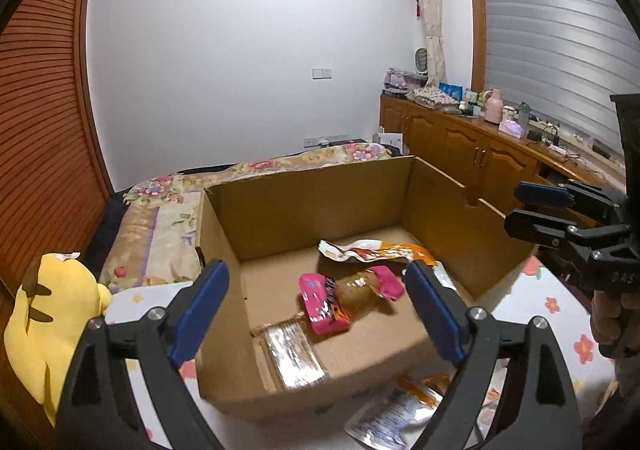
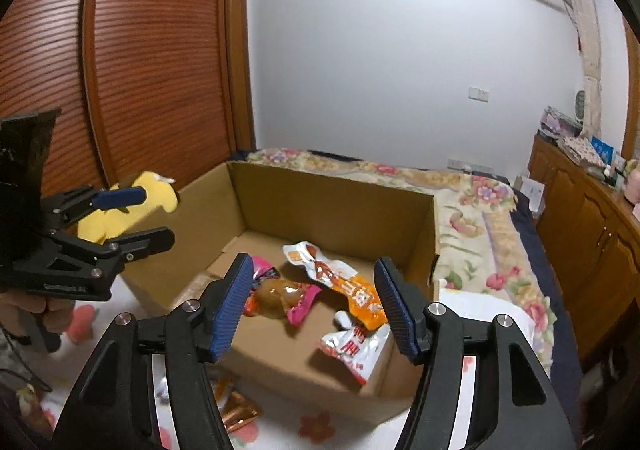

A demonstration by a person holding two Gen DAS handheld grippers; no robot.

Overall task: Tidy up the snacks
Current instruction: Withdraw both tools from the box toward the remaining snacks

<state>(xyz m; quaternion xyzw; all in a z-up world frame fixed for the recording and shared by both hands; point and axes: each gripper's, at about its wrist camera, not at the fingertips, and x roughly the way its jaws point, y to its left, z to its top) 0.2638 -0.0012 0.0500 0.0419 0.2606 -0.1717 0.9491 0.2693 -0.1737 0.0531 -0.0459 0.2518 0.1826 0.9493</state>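
An open cardboard box (image 1: 312,177) (image 2: 332,185) stands on the bed in front of both grippers. Inside lie a pink packet with a brown snack (image 1: 340,298) (image 2: 280,298), an orange-and-white packet (image 1: 372,250) (image 2: 352,290), a white-and-red packet (image 2: 352,350) and a clear packet (image 1: 292,354). My left gripper (image 1: 316,270) (image 2: 154,215) hangs open over the box's near edge with nothing between its pads. My right gripper (image 2: 314,264) (image 1: 516,206) is open too, above the near right part of the box, and holds nothing.
A silver-and-orange packet (image 1: 396,410) and an orange packet (image 2: 236,410) lie on the flowered sheet in front of the box. A yellow plush toy (image 1: 52,314) (image 2: 156,185) sits left of the box. A floral quilt (image 1: 168,217) lies behind, wooden cabinets (image 1: 460,145) at right.
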